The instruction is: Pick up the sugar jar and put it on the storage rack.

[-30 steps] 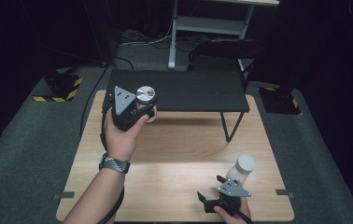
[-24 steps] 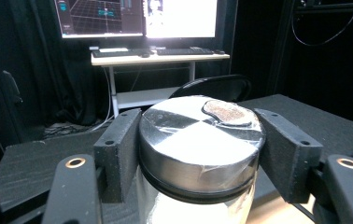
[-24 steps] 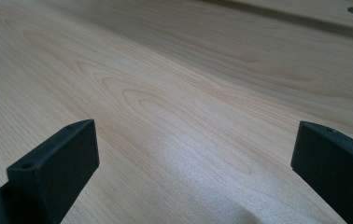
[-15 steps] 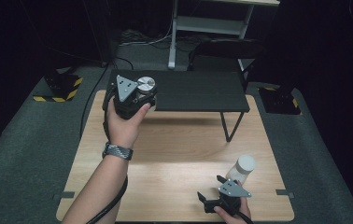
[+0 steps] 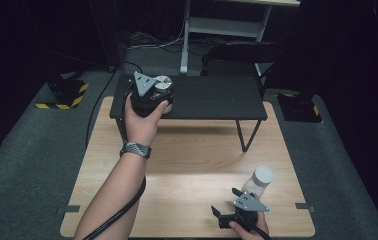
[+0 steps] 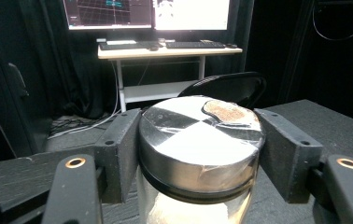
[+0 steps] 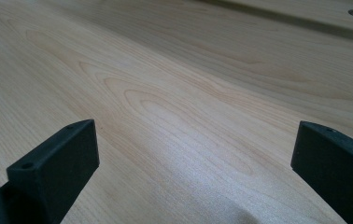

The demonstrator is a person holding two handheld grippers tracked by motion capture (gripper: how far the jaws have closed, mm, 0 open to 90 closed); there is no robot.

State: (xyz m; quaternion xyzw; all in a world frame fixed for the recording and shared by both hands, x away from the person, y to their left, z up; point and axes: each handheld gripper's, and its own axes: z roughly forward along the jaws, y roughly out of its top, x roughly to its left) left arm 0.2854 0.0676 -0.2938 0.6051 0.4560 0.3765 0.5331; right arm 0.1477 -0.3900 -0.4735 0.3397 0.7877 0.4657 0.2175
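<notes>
Glass jar (image 6: 198,186) with a flat silver metal lid (image 6: 201,135), upright, contents pale. Clamped at lid height between both jaws of the left gripper (image 5: 152,96), above the left end of the black shelf (image 5: 212,97).

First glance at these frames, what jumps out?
The left gripper is shut on a jar with a shiny metal lid, held over the left end of the black shelf at the far side of the wooden table. Near the table's front right edge, the right gripper lies low with its jaws wide open over bare wood, a white-capped bottle standing just beyond it.
</notes>
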